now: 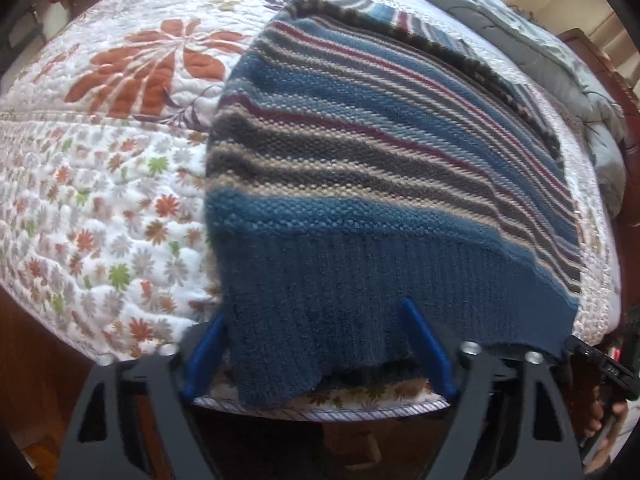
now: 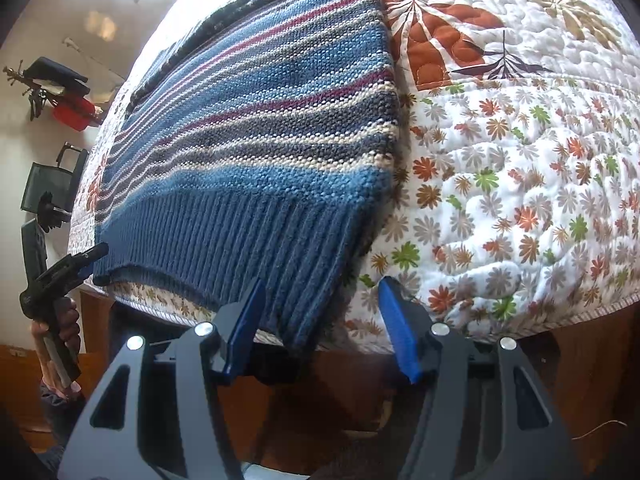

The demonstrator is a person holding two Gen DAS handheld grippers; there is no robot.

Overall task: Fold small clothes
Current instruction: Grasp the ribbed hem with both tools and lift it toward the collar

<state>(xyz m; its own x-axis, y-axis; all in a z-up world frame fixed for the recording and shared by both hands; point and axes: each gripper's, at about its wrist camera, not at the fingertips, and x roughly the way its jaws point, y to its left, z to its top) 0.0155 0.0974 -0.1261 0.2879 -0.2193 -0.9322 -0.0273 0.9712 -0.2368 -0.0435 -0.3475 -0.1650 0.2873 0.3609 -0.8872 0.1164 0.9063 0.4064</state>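
Observation:
A blue knit sweater [image 1: 360, 168] with grey, cream and maroon stripes lies flat on the quilted bed, its ribbed hem hanging over the near edge. It also shows in the right wrist view [image 2: 256, 128]. My left gripper [image 1: 316, 312] is open, its blue fingers [image 1: 428, 348] on either side of the hem's left corner. My right gripper [image 2: 320, 292] is open, its fingers [image 2: 396, 320] straddling the hem's right corner. The other gripper shows at the far edge of each view, at right [image 1: 600, 360] and at left [image 2: 60, 280].
The white floral quilt [image 1: 100, 184] covers the bed and also shows in the right wrist view [image 2: 520, 184]. A grey-blue duvet [image 1: 560, 60] is bunched at the far right. Wooden floor lies below the bed edge [image 2: 592, 380]. A chair [image 2: 52, 188] and a rack stand by the wall.

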